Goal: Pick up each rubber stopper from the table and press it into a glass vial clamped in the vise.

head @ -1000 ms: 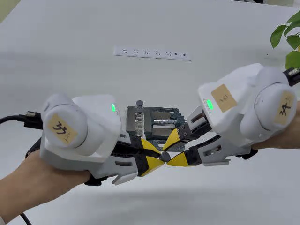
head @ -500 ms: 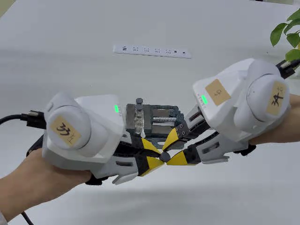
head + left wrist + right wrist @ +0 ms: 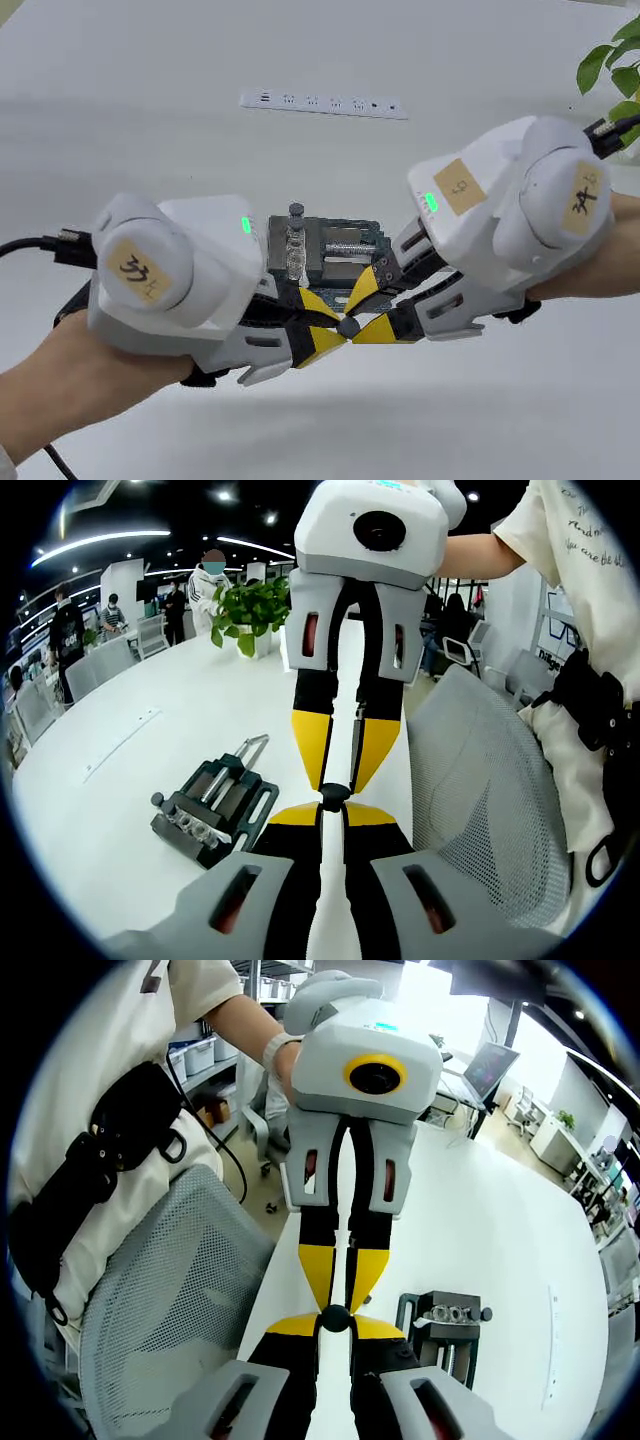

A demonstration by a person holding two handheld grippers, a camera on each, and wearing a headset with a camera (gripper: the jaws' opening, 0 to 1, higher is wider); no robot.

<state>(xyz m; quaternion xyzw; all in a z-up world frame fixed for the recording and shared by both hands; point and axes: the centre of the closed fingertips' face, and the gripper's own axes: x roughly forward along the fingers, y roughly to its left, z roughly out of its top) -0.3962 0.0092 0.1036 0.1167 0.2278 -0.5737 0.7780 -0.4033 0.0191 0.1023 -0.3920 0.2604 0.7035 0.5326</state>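
Note:
A small dark rubber stopper (image 3: 348, 327) hangs above the white table, just in front of the vise (image 3: 345, 250). My left gripper (image 3: 338, 327) and right gripper (image 3: 357, 322) meet tip to tip on it, each with its yellow-tipped jaws closed against it. In the left gripper view the stopper (image 3: 333, 796) sits at my own jaw tips, with the right gripper's fingers (image 3: 312, 740) coming down onto it. The right gripper view has the stopper (image 3: 335, 1317) held the same way. The vise clamps a row of glass vials (image 3: 296, 255); a dark stopper (image 3: 297, 211) tops the far one.
A white power strip (image 3: 323, 103) lies on the table behind the vise. A potted plant (image 3: 612, 70) stands at the right edge. A grey mesh chair (image 3: 490, 770) and the person's body are close to the table's near side. Several people stand far back.
Both grippers stay tip to tip on the stopper. The pair has drifted slightly up and left in the picture, along with a small camera shift.

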